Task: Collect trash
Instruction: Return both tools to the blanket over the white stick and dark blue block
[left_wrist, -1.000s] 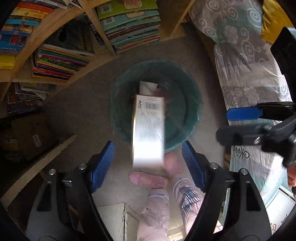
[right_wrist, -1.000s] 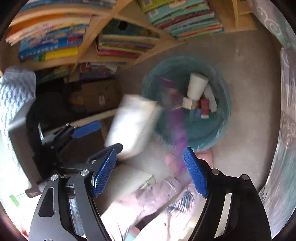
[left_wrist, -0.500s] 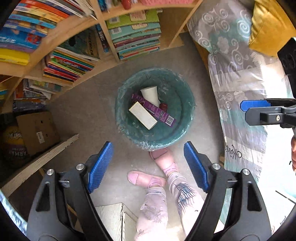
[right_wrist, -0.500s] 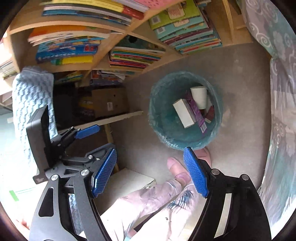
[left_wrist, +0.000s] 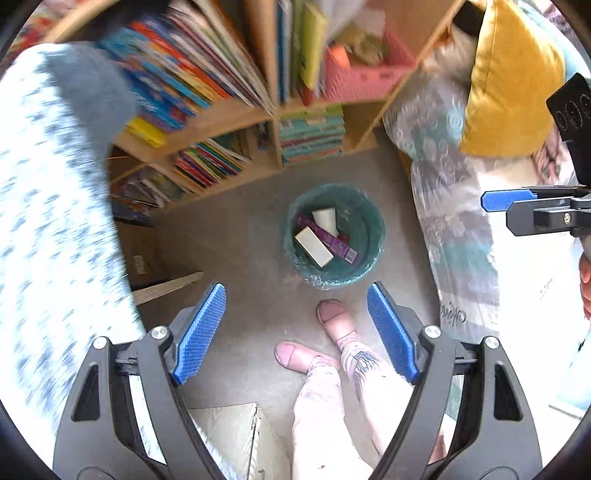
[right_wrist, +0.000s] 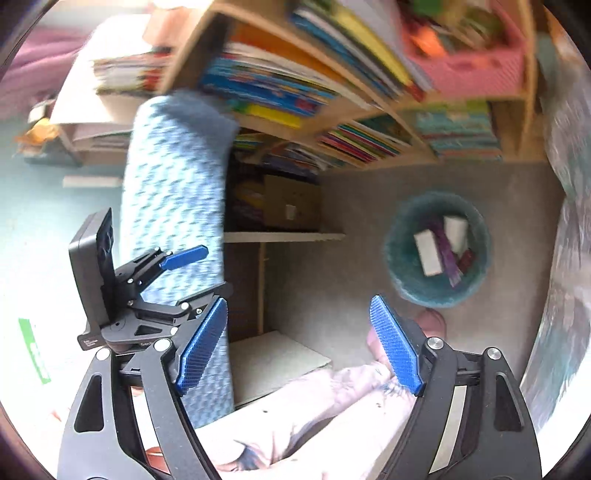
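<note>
A teal trash bin (left_wrist: 364, 258) stands on the grey carpet, seen from well above; it also shows in the right wrist view (right_wrist: 406, 280). In it lie a white box (left_wrist: 313, 246), a purple carton (left_wrist: 328, 239) and a white paper cup (left_wrist: 325, 218). My left gripper (left_wrist: 295, 328) is open and empty, high above the floor near the bin. My right gripper (right_wrist: 297, 341) is open and empty; its blue fingers (left_wrist: 504, 201) show at the right edge of the left wrist view. The left gripper (right_wrist: 177, 273) shows in the right wrist view.
A wooden bookshelf (left_wrist: 236, 122) full of books stands behind the bin. A bed with patterned cover (left_wrist: 450, 199) and yellow pillow (left_wrist: 513, 77) is on the right. The person's feet (left_wrist: 332, 314) are just before the bin. A cardboard box (right_wrist: 291, 203) sits by the shelf.
The white box dropped from between the left fingers into the bin. Both grippers have risen well away from the bin, which now looks smaller. The blue sleeve has come into view.
</note>
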